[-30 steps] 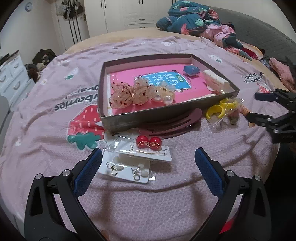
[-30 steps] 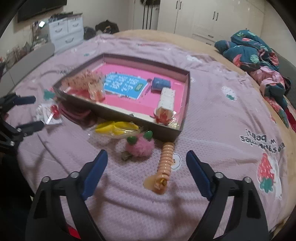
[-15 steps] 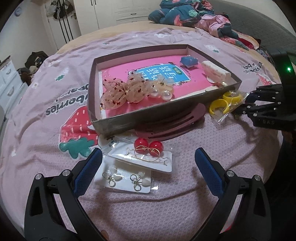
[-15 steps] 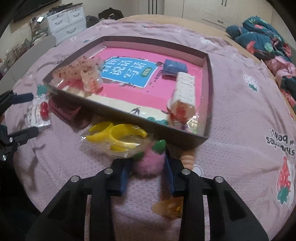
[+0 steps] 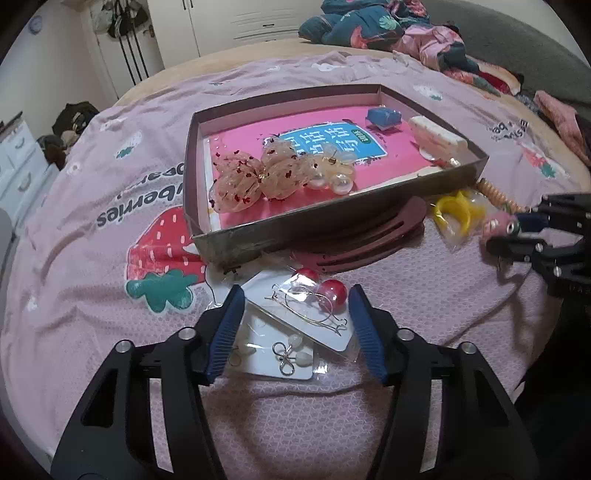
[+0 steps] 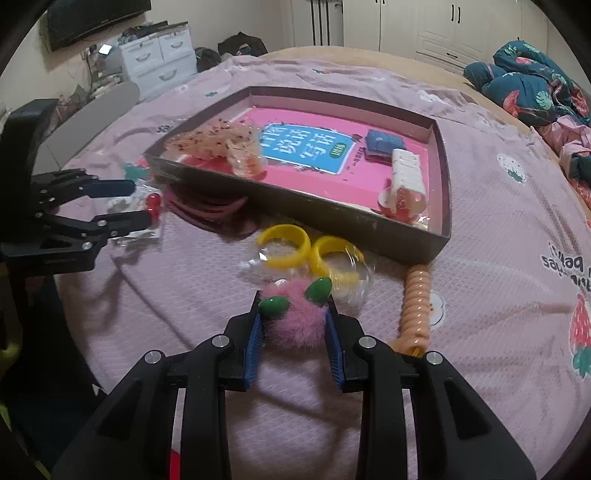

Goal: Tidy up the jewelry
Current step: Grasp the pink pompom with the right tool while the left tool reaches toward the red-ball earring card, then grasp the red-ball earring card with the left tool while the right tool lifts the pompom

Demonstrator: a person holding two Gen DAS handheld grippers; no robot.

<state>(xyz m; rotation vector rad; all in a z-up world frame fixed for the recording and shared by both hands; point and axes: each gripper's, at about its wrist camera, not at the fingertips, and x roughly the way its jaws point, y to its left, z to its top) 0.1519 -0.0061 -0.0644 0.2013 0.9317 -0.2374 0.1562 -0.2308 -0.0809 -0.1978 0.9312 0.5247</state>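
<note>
Right wrist view: right hand-held gripper (image 6: 293,325) clamps pink pompom clip (image 6: 295,325); left hand-held gripper (image 5: 295,328) closing around earring card (image 5: 303,314).

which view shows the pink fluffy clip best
The right wrist view: the pink fluffy clip fills the centre, pinched by the right gripper. The left wrist view shows it only small, at the right edge.

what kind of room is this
Most likely a bedroom. The jewelry box sits on a bed under a pink strawberry-print sheet, a rumpled floral quilt lies at the far end, and white wardrobe doors and a drawer unit line the walls.
</note>
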